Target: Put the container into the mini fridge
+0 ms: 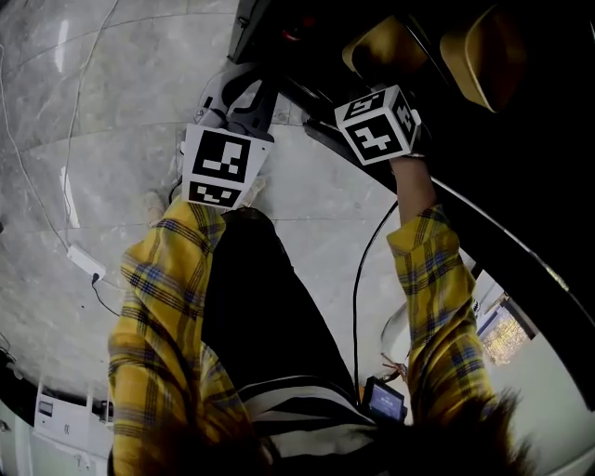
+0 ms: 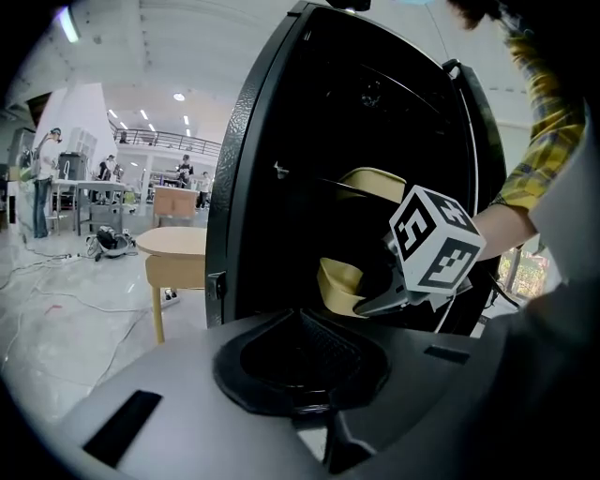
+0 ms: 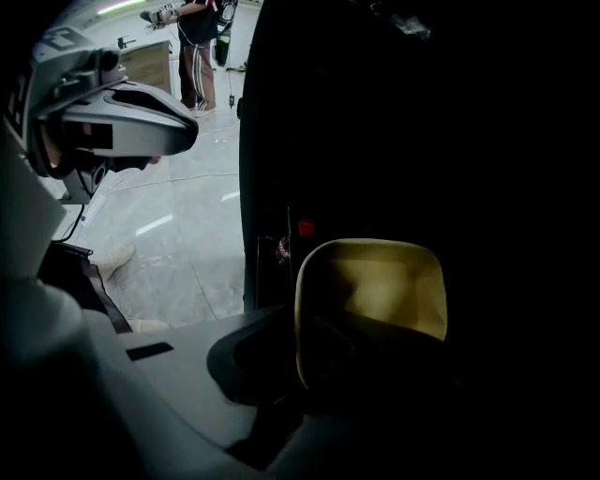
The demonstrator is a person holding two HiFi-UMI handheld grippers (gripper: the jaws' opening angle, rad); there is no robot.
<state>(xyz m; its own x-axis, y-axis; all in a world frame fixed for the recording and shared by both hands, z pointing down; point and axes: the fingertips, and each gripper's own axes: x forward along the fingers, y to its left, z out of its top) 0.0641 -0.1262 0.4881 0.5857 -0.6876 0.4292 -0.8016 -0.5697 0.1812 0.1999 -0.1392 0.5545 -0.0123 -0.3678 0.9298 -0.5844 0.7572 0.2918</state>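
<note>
The tan container [image 3: 375, 291] is at the mouth of the open black mini fridge [image 2: 253, 187], in front of its dark interior. My right gripper [image 3: 309, 347] is shut on the container's near rim. In the left gripper view the same container [image 2: 339, 281] hangs from the right gripper [image 2: 394, 300], below its marker cube [image 2: 436, 248]. My left gripper [image 2: 300, 314] is shut on nothing, held just outside the fridge and pointing at it. In the head view the left marker cube [image 1: 220, 167] and the right one [image 1: 376, 124] are both at the fridge [image 1: 307, 28].
A second tan container [image 2: 375, 183] sits higher up inside the fridge. A round wooden table [image 2: 173, 248] stands to the fridge's left. Cables and a white power strip [image 1: 85, 262] lie on the pale floor. People stand far back in the hall.
</note>
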